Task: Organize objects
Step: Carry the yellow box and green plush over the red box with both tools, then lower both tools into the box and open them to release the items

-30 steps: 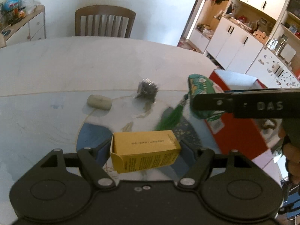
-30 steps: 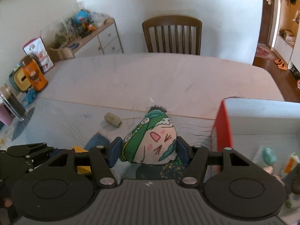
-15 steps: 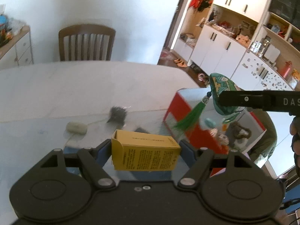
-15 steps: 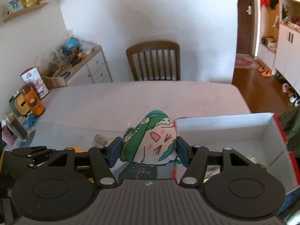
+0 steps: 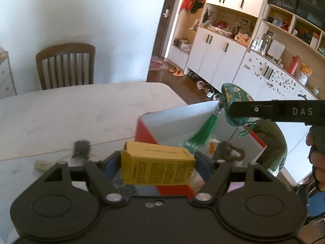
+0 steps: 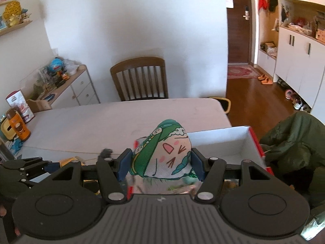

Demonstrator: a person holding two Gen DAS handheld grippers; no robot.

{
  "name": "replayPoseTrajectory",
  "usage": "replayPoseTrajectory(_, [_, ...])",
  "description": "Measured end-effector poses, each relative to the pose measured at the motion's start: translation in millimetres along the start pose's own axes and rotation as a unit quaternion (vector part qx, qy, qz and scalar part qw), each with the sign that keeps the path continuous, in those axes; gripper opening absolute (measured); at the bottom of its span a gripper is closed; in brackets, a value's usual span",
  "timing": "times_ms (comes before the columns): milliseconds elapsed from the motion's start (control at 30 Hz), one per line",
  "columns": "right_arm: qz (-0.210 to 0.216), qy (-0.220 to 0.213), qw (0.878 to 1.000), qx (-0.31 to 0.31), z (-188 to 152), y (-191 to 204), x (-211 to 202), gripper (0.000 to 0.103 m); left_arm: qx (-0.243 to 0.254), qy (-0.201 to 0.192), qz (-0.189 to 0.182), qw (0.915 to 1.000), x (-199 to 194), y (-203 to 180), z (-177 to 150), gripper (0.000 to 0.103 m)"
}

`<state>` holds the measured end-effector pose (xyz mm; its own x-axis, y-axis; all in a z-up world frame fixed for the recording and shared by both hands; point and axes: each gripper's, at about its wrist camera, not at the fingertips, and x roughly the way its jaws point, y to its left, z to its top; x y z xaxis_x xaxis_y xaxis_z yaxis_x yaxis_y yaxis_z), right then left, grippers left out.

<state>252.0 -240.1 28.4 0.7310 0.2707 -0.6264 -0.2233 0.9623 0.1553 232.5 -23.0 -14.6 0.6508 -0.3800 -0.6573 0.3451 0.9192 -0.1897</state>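
Your right tool grips the green plush charm above the red box; your left tool clamps the yellow carton at its near-left corner. Lower each inside the walls before letting go.

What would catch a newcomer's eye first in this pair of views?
Most striking is the green-and-white stuffed dumpling toy with a cartoon face, pinched in the right claw, its green tassel dangling over the open red-and-white cardboard box. Next comes the yellow printed carton clamped in the left claw, just short of the box's near corner.
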Motion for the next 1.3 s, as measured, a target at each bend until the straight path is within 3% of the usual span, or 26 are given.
replayPoseTrajectory(300, [-0.018,0.009,1.000,0.015,-7,-58,2,0.061,0.022,0.015,0.000,0.9996,42,-41,11,0.076])
replayPoseTrajectory(667, [-0.041,0.040,0.998,0.011,-17,-118,41,0.061,0.035,0.054,0.024,0.9977,99,-69,16,0.076])
replayPoseTrajectory(1300, [-0.025,0.119,0.991,-0.061,-36,-124,111,0.063,0.052,0.118,0.029,0.9912,163,-97,0,0.076])
